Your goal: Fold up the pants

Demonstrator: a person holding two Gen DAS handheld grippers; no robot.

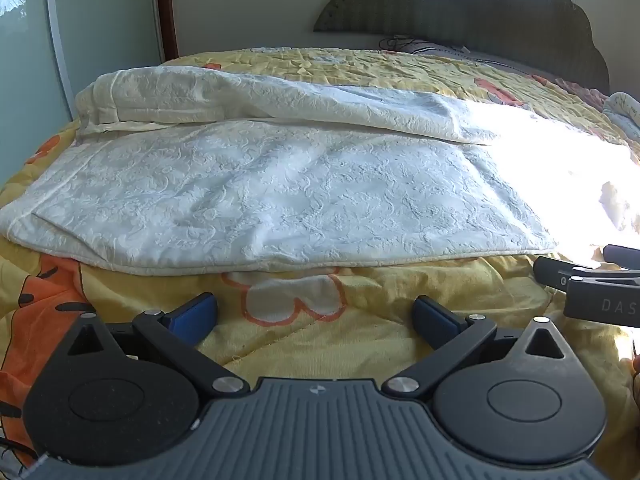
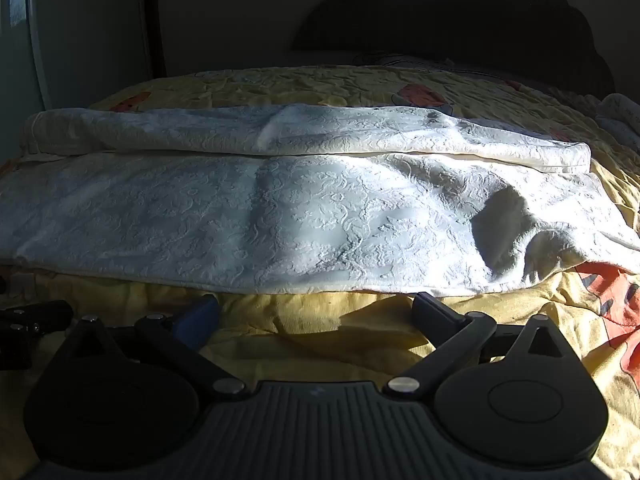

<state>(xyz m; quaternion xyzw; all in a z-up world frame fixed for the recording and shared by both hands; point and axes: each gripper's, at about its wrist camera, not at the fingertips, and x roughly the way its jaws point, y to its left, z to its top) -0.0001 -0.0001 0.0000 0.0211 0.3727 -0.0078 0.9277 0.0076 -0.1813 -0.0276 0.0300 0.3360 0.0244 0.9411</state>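
Observation:
White textured pants [image 1: 280, 200] lie spread across the yellow bed cover, one leg lying along the far side [image 1: 240, 96] and the other flat in front. They also show in the right wrist view [image 2: 300, 216], with a raised wrinkle [image 2: 500, 232] near their right end. My left gripper [image 1: 314, 312] is open and empty, just short of the pants' near edge. My right gripper [image 2: 316, 312] is open and empty, also just short of the near edge. Part of the right gripper [image 1: 592, 284] shows at the right edge of the left wrist view.
The yellow quilt with orange cartoon prints [image 1: 304, 344] covers the bed. A dark headboard [image 1: 480, 8] stands at the far right. A wall and a white door [image 1: 100, 40] are at the far left. Strong sunlight washes out the right part of the bed [image 1: 568, 168].

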